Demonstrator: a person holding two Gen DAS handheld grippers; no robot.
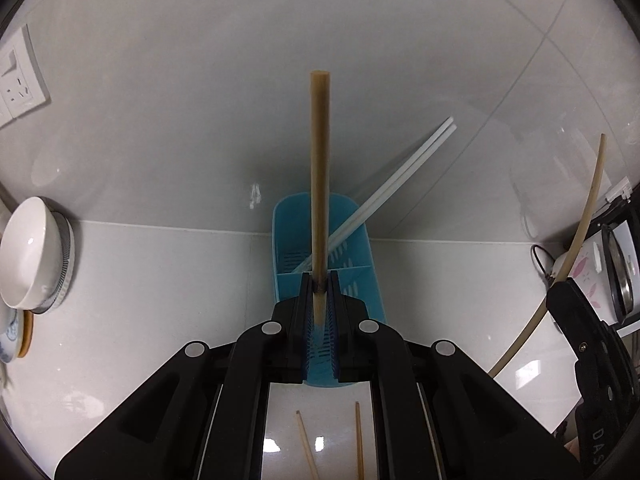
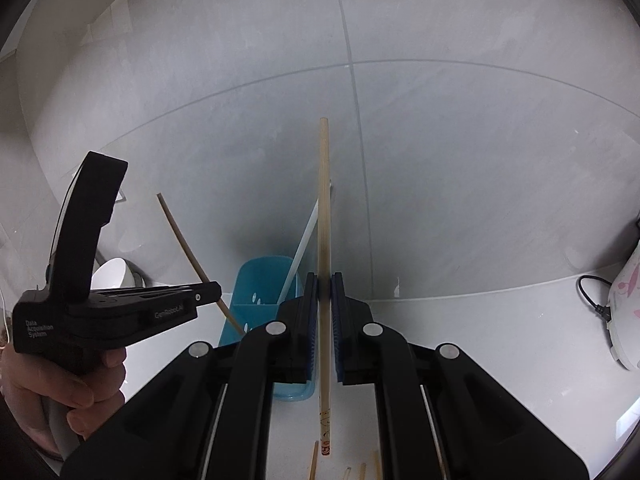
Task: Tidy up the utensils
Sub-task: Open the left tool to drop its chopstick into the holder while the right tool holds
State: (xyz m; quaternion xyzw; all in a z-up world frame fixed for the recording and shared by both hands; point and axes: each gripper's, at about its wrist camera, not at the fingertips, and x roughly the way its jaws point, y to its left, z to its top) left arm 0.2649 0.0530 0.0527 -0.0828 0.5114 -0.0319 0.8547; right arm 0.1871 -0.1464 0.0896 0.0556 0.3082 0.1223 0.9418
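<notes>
**Both grippers clamped on chopsticks above the holder**

Left wrist view: The left gripper [image 1: 320, 284] is clenched on a brown chopstick [image 1: 320, 168], which stands upright between the pads; its lower end sits between the blue pads. Directly behind the fingers stands the blue holder [image 1: 362, 240], placed on the counter [image 1: 160, 280] against the wall. Two white chopsticks [image 1: 396, 178] lean rightward out of its rear compartment. Two more chopsticks [image 1: 332, 446] lie on the counter below the gripper. At the left edge a white bowl [image 1: 24, 252] is tilted on its side. The right gripper [image 1: 560, 294] appears at the right edge, grasping a second chopstick [image 1: 588, 208].

Right wrist view: The right gripper [image 2: 324, 280] is clenched on its chopstick [image 2: 324, 200], held upright, its printed lower end reaching past the pads toward the counter [image 2: 480, 320]. The holder [image 2: 260, 280] stands just left behind the fingers. The left gripper [image 2: 218, 292], held by a hand [image 2: 80, 380], is at the left, its chopstick [image 2: 180, 232] tilted with the lower end over the holder.
</notes>
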